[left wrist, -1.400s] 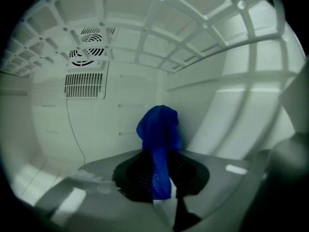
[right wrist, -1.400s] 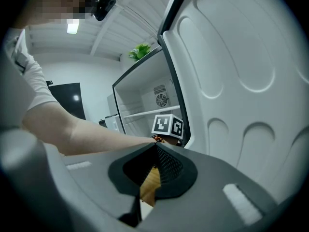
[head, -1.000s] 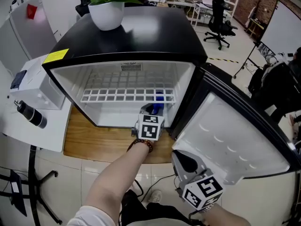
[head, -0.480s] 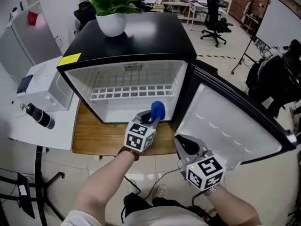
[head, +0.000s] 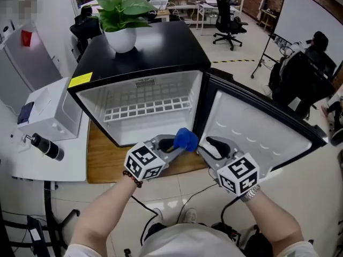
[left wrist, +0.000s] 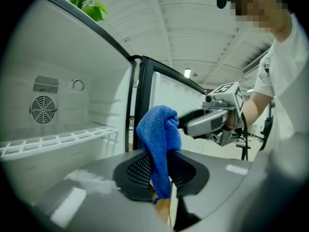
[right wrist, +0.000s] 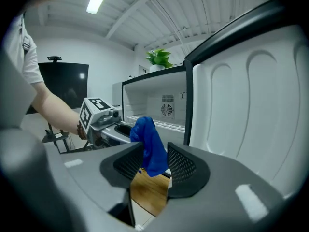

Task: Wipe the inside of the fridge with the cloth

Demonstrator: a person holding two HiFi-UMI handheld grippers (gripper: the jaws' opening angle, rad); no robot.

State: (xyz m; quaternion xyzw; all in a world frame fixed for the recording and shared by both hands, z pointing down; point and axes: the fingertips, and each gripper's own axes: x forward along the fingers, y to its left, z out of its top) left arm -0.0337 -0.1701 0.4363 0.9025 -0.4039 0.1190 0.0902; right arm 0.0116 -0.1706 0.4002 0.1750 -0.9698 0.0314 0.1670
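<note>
- Where the jaws of the left gripper (left wrist: 161,170) come together, they are clamped on the blue cloth (left wrist: 159,134). Its upper part stands bunched above the pads and a short end hangs below them.
- In the head view the left gripper (head: 176,143) points toward the right gripper (head: 206,143), with the cloth (head: 186,139) bunched at its tip, just in front of the fridge's open mouth and outside the cabinet.
- The right gripper (right wrist: 155,164) has its jaws wide apart, having just been opening. The cloth (right wrist: 149,144) hangs in line with the gap between them and neither pad presses on it. Whether it is truly between the tips or just beyond them cannot be told.
- Each gripper is held in one of the person's hands, and the two tips are close together, low in front of the fridge.
- The fridge (head: 144,42) is a small black cabinet with a white interior, and it stands on a wooden board (head: 104,159).
- A white wire shelf (head: 144,110) spans the inside, and a round fan grille (left wrist: 43,109) sits on the back wall.
- The door (head: 252,138) is swung wide open to the right, showing its white moulded liner.
- A potted plant (head: 122,15) stands on the fridge's top.
- A white appliance (head: 45,108) sits on a table to the left of the fridge.
</note>
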